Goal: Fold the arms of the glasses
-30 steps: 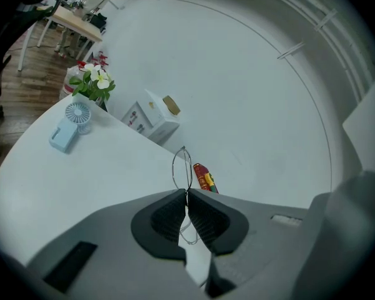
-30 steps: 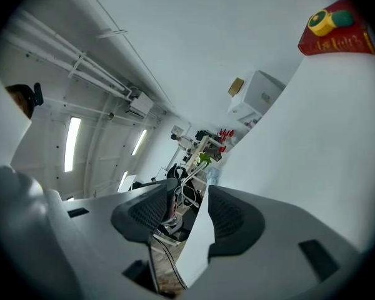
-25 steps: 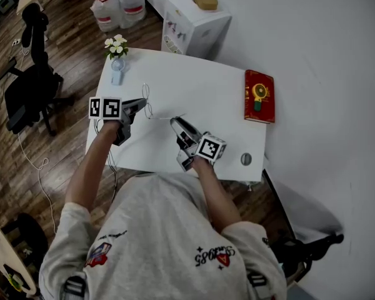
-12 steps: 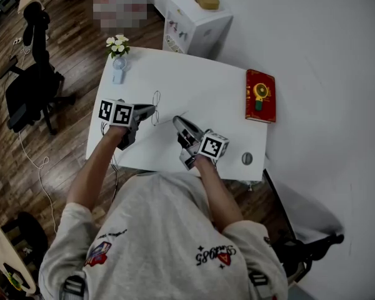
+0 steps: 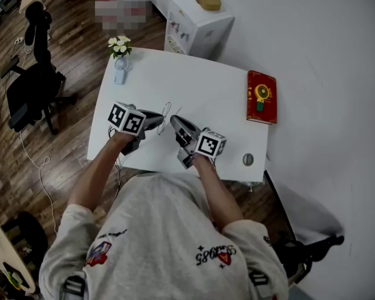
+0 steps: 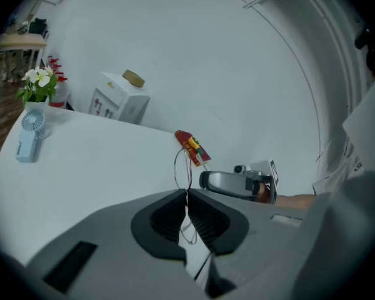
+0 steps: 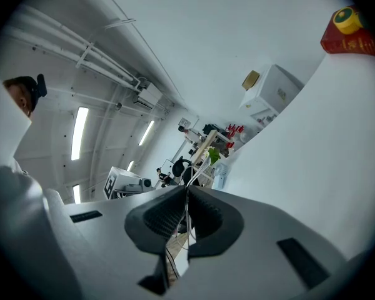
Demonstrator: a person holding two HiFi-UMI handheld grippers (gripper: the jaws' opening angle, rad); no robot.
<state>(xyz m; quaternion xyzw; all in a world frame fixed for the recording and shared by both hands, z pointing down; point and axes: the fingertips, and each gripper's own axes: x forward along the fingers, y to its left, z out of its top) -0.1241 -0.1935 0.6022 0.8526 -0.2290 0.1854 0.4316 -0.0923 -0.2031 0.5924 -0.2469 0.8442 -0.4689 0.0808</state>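
Note:
Thin wire-framed glasses [image 5: 167, 112] hang just above the white table [image 5: 206, 86] between my two grippers. My left gripper [image 5: 160, 119] is shut on the frame. In the left gripper view one round lens ring [image 6: 182, 167] stands up just past that gripper [image 6: 186, 195]. My right gripper [image 5: 173, 122] faces it from the right, tips almost touching the glasses. In the right gripper view its jaws [image 7: 186, 194] are shut on a thin wire arm of the glasses [image 7: 187, 212]. The far side of the frame is hidden behind the jaws.
A red book [image 5: 260, 97] lies at the table's right edge, with a small round object [image 5: 247, 159] near the front right corner. A blue hand fan [image 5: 119, 72] and a flower pot [image 5: 117, 45] stand at the back left corner. A white box [image 5: 197, 22] sits beyond the table, an office chair [image 5: 31, 86] to the left.
My left gripper has carried the glasses to the right, up to the right gripper's tips, and has rolled a little. The right gripper has stayed in place.

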